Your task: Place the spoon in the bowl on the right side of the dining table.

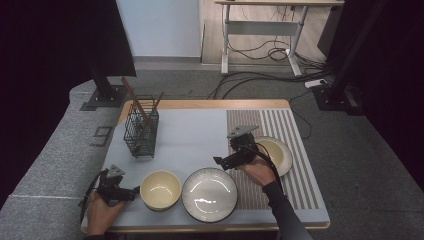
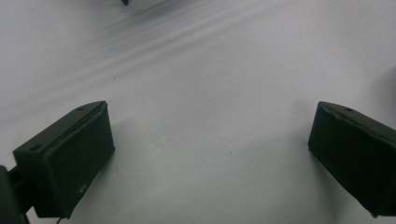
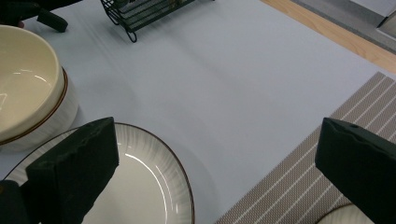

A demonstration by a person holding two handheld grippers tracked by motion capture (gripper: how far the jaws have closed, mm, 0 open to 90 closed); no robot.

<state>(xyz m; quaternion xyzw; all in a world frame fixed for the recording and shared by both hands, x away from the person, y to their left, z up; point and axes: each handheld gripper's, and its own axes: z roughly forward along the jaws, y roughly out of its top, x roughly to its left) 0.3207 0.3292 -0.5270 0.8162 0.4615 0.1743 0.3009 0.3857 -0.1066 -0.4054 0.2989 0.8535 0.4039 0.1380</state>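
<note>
Cream bowl (image 1: 160, 189); white dark-rimmed plate (image 1: 209, 194); brown-striped placemat (image 1: 295, 150); black wire basket (image 1: 141, 131).

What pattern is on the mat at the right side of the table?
Thin pale stripes on brownish-grey weave; the striped mat shows best in the right gripper view.

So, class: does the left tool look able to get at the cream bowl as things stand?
Probably yes: the left tool is open, right beside the cream bowl, with nothing between them on the mat.

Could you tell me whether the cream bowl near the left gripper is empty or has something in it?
Empty: the cream bowl stands upright, and its glossy inside shows bare from rim to bottom.
</note>
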